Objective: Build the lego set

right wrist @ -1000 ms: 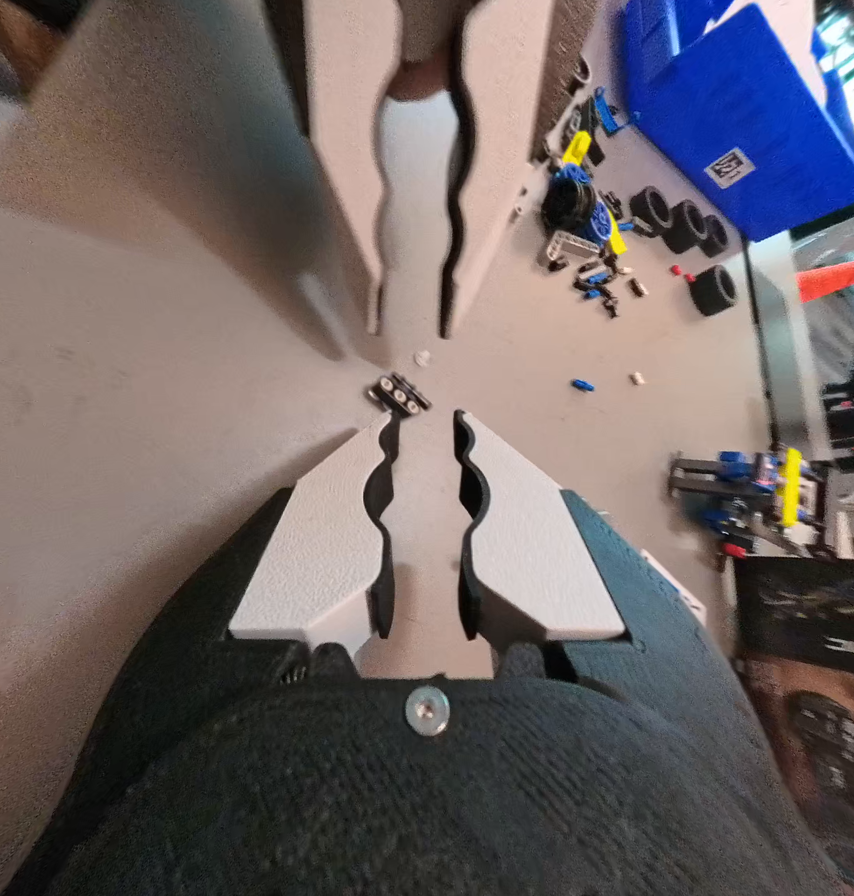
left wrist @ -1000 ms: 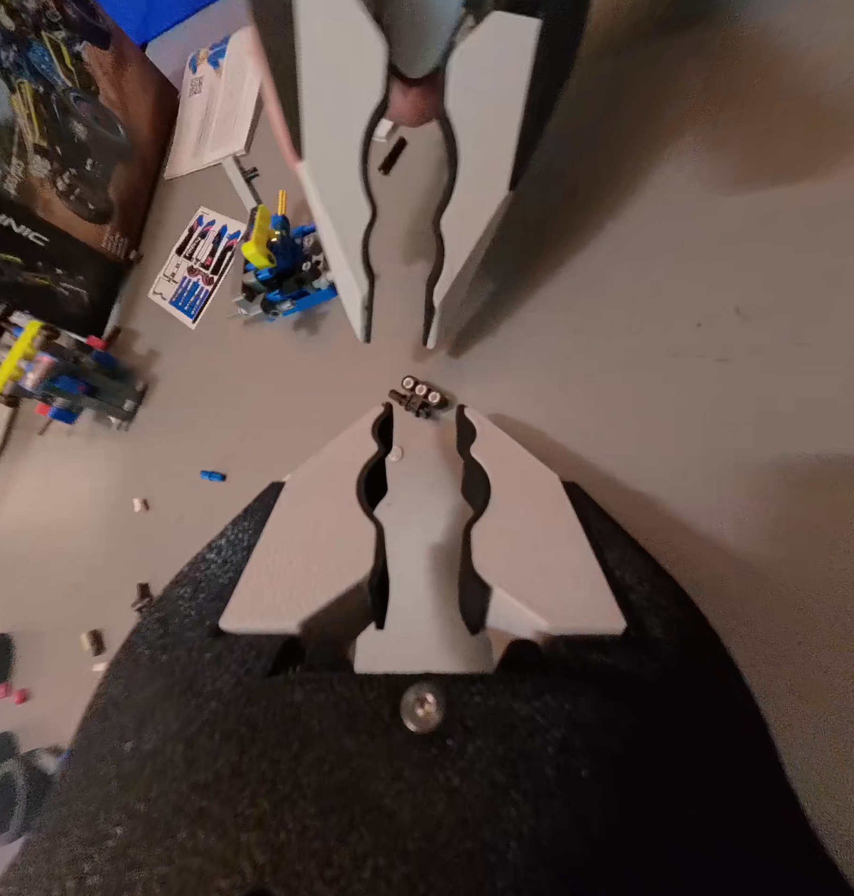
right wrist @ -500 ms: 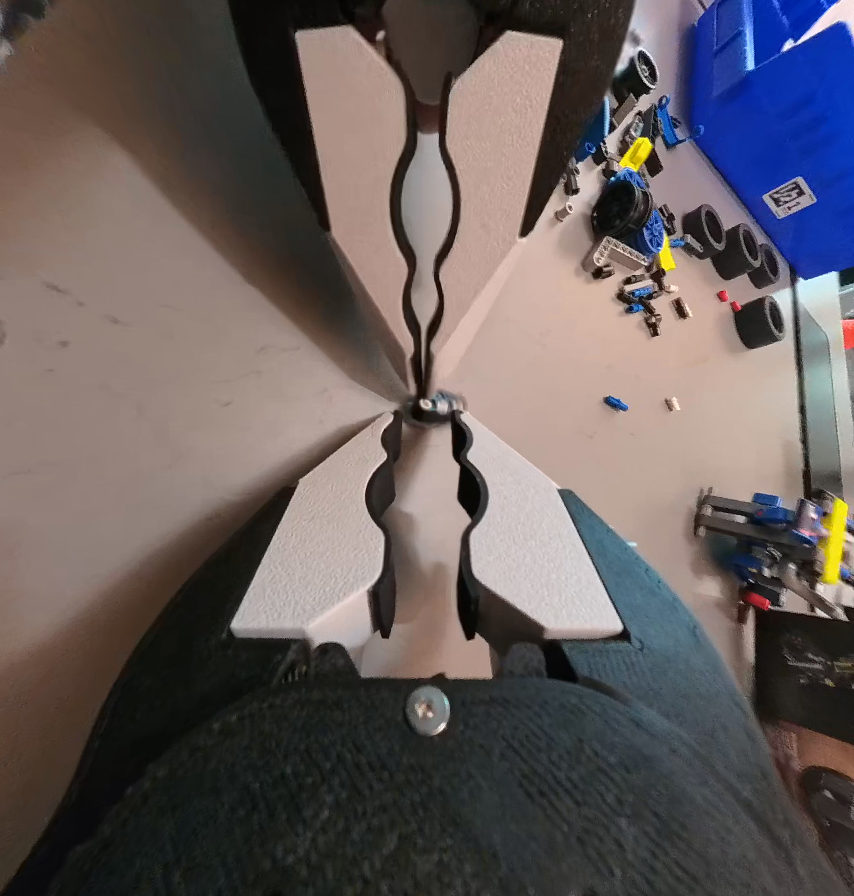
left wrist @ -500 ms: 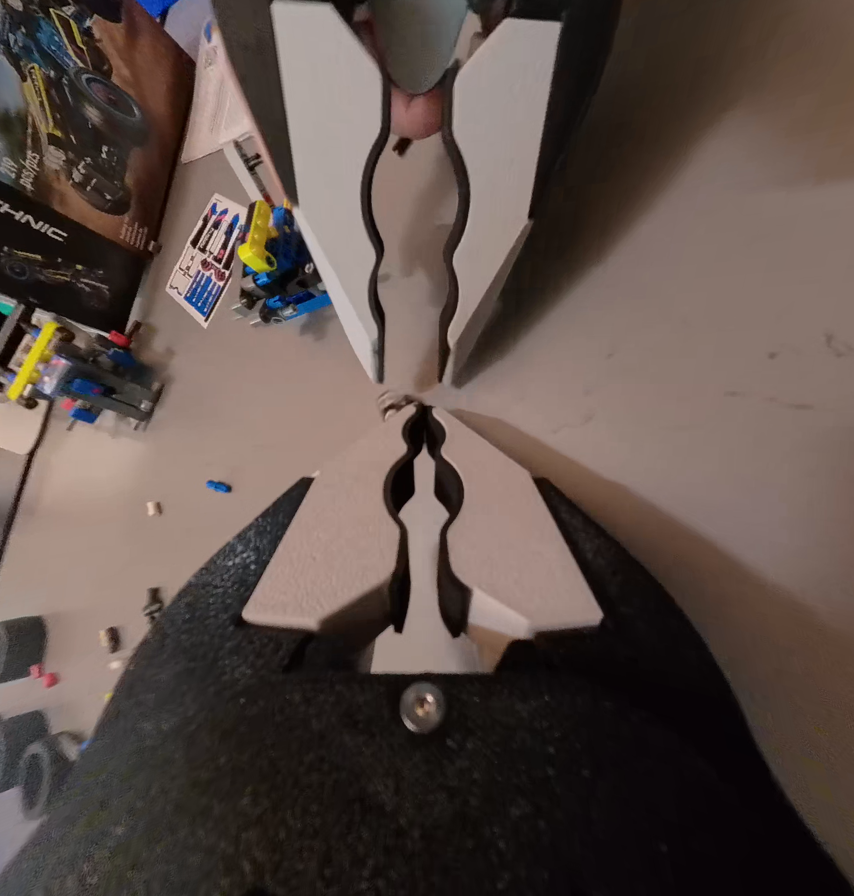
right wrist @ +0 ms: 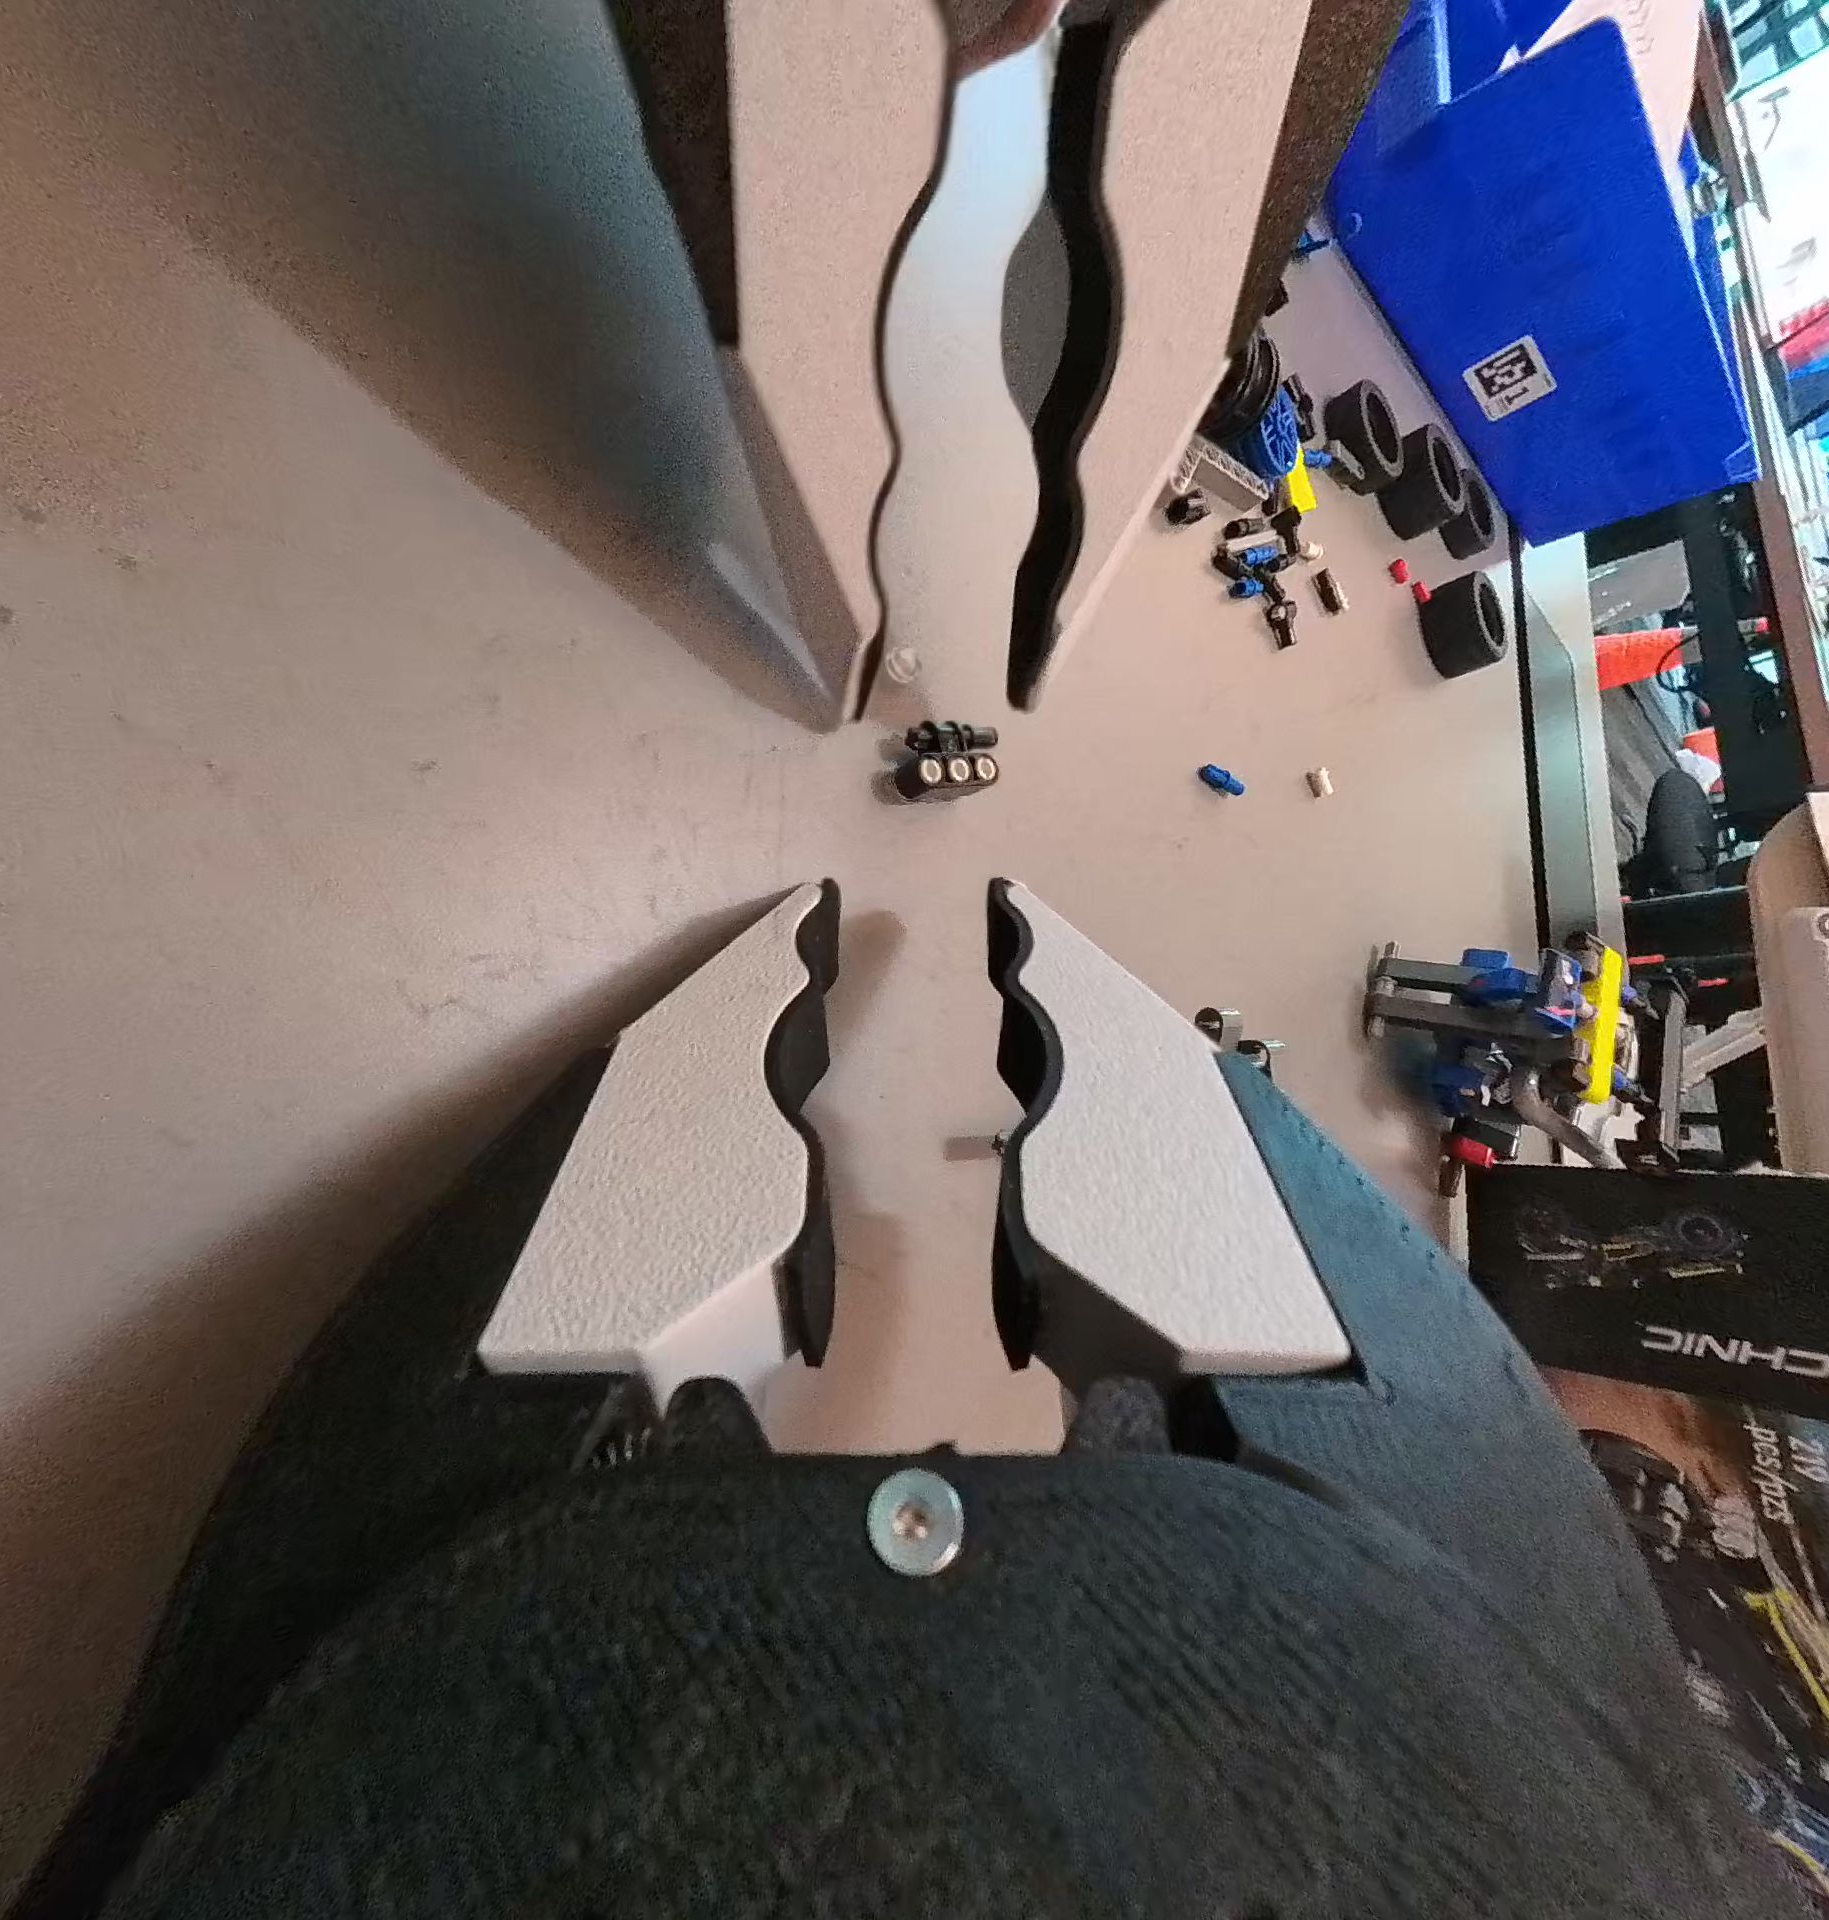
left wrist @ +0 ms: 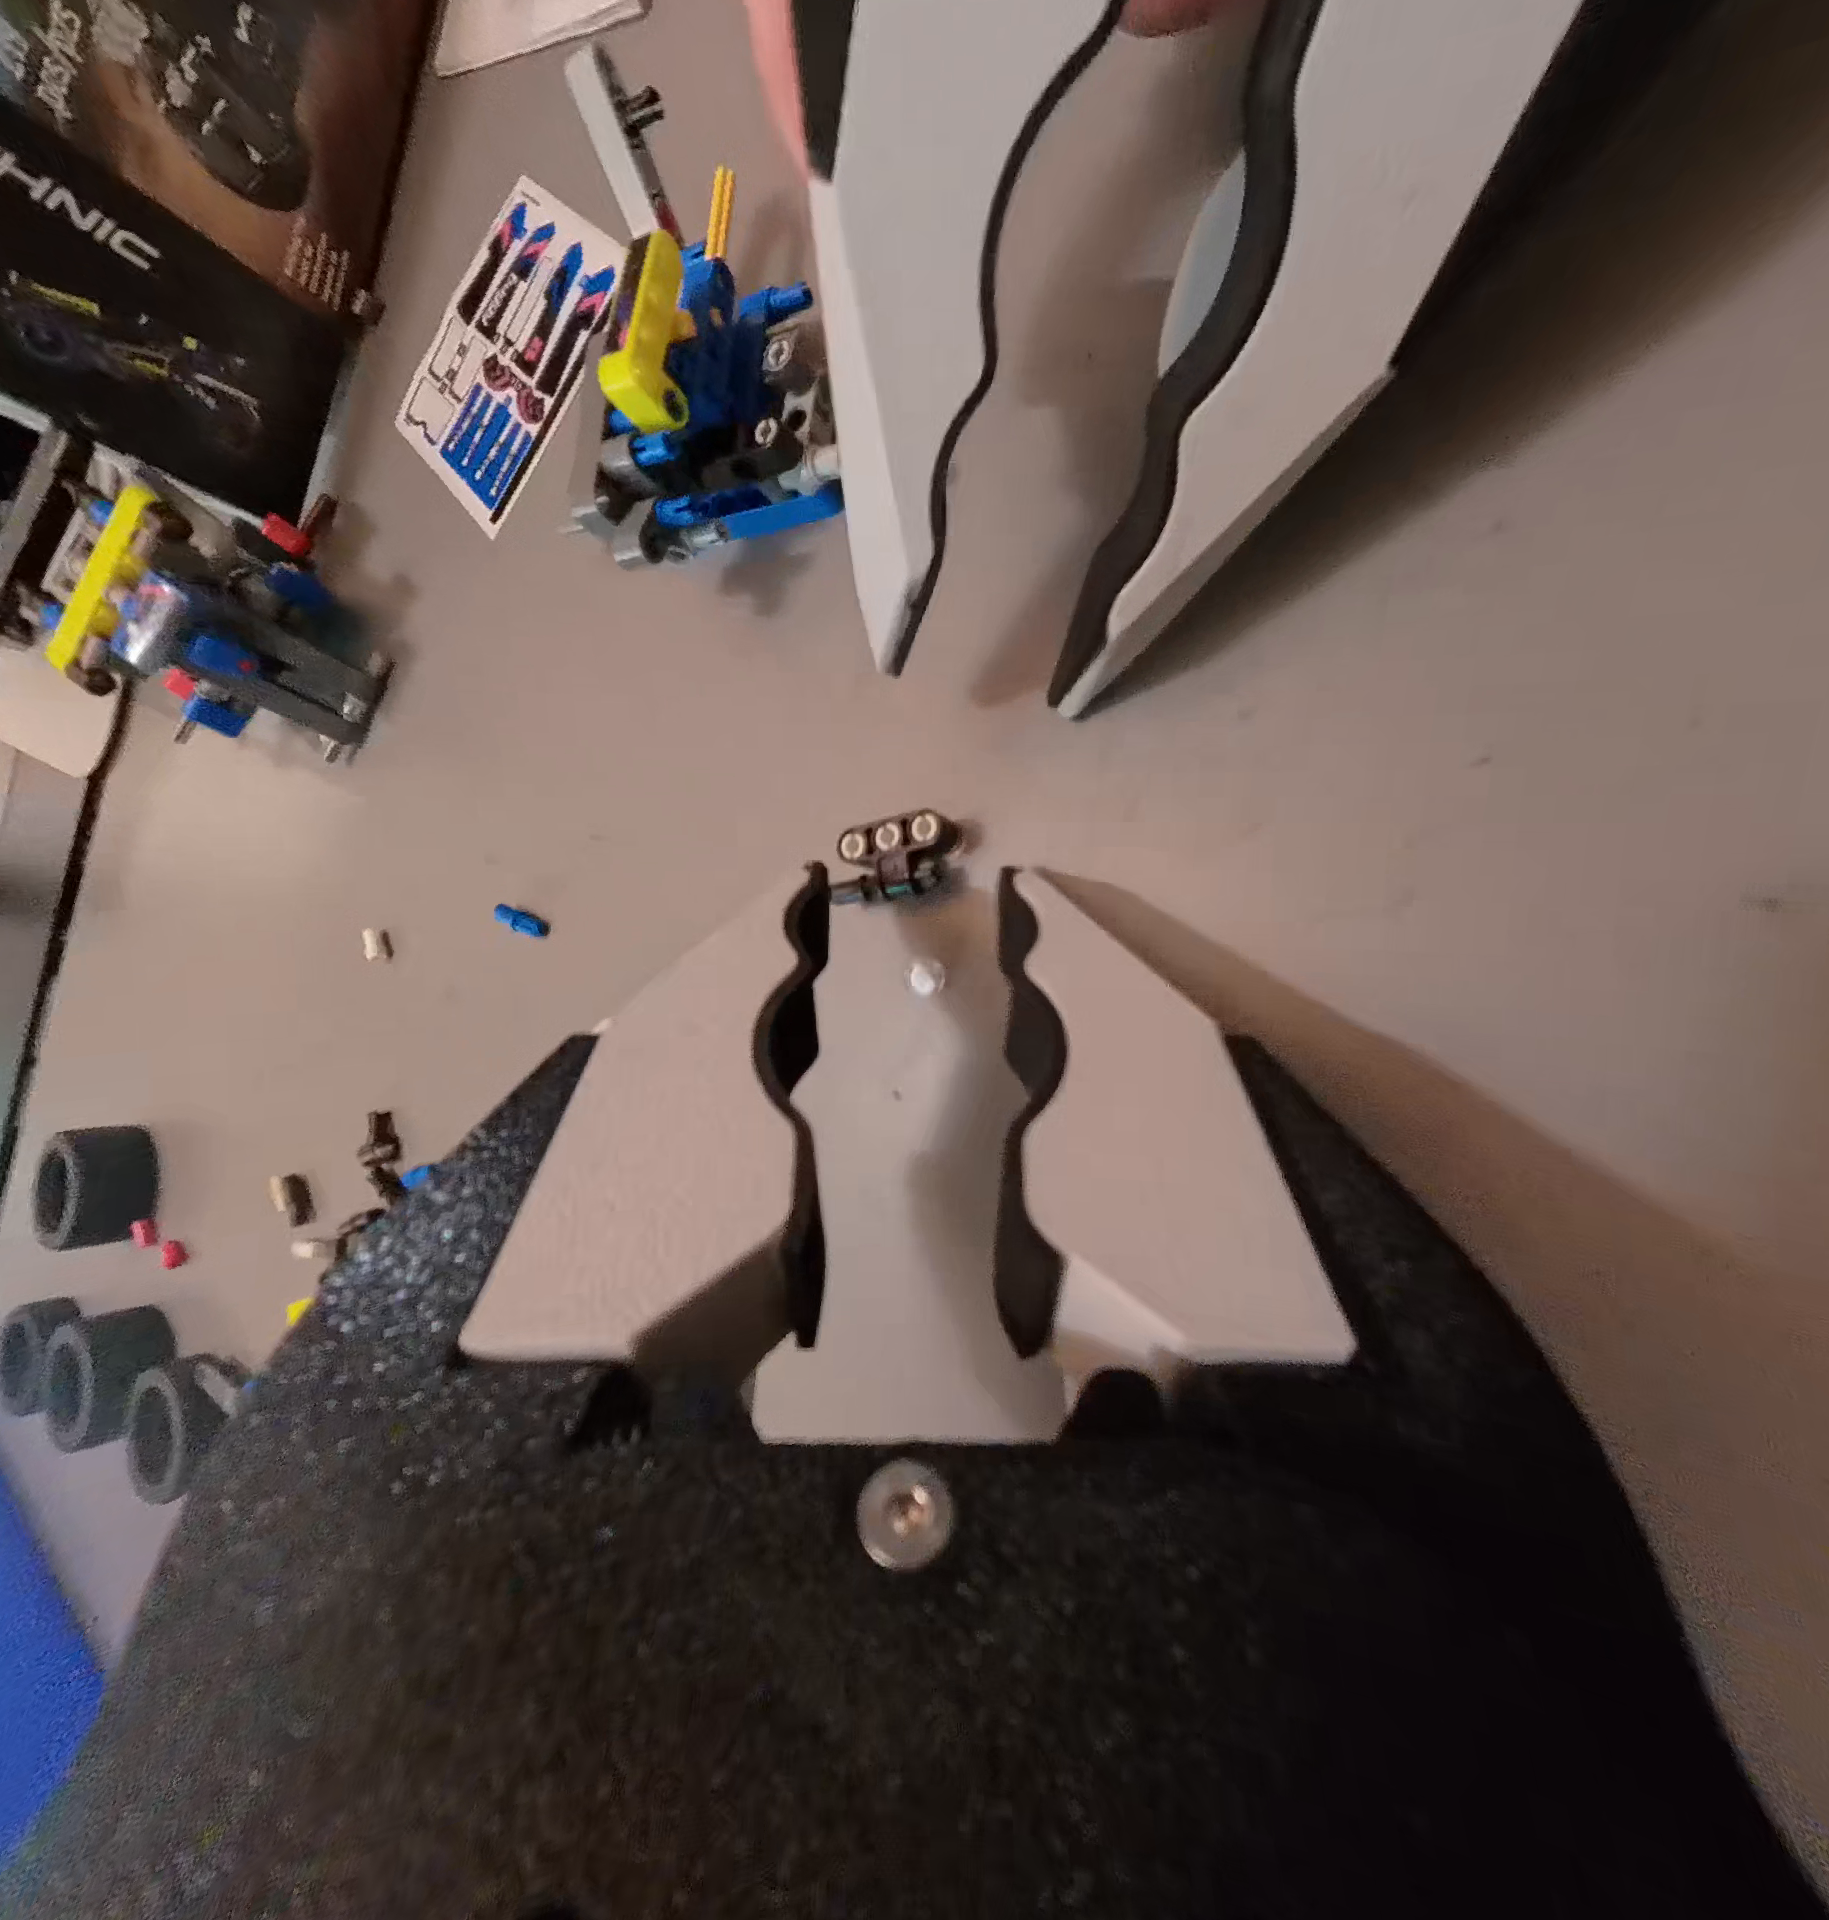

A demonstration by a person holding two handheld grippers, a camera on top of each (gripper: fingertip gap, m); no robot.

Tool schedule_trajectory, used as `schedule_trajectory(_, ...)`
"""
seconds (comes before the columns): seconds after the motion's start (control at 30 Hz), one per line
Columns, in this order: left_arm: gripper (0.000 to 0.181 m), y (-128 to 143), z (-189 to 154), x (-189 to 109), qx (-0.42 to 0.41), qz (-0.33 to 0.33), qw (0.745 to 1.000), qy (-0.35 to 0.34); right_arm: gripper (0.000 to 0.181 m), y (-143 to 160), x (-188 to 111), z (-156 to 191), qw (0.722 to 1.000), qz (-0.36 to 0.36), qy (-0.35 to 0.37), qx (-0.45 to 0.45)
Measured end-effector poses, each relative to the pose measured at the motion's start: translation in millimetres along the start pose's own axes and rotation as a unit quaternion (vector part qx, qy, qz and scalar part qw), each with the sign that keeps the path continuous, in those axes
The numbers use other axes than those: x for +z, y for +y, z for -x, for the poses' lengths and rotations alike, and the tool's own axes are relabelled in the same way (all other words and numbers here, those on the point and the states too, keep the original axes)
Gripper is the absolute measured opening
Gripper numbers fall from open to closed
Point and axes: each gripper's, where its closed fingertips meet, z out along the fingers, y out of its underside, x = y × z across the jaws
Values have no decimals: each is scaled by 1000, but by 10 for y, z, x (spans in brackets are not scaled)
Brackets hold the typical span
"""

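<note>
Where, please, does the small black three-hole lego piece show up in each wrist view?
Left wrist view: black three-hole piece sits just above centre, at the near jaws' tips.
Right wrist view: same piece sits above centre, between both pairs of jaws.
Shared landmark: small blue pin on the table.

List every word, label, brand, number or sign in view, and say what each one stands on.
I won't copy the writing out, but these things bear it:
Dark set box: large white brand lettering along one edge, smaller print on another face.
Sticker sheet: blue, black and pink graphics; any text is too small to read.
Blue bin: white label with a black square code.
</note>
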Motion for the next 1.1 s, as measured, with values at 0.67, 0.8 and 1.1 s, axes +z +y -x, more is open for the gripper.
schedule_trajectory(0.67,9,-779,98,-533,-419,-319,791,311,47,-317,-346,-251,986,-119,110,33)
schedule_trajectory(0.8,8,-971,89,-739,-484,-376,674,413,40,-533,-544,-384,967,-171,183,49)
schedule_trajectory(1.1,4,-1102,-1,-815,-504,-387,606,480,13,-666,-780,-411,949,-231,199,86)
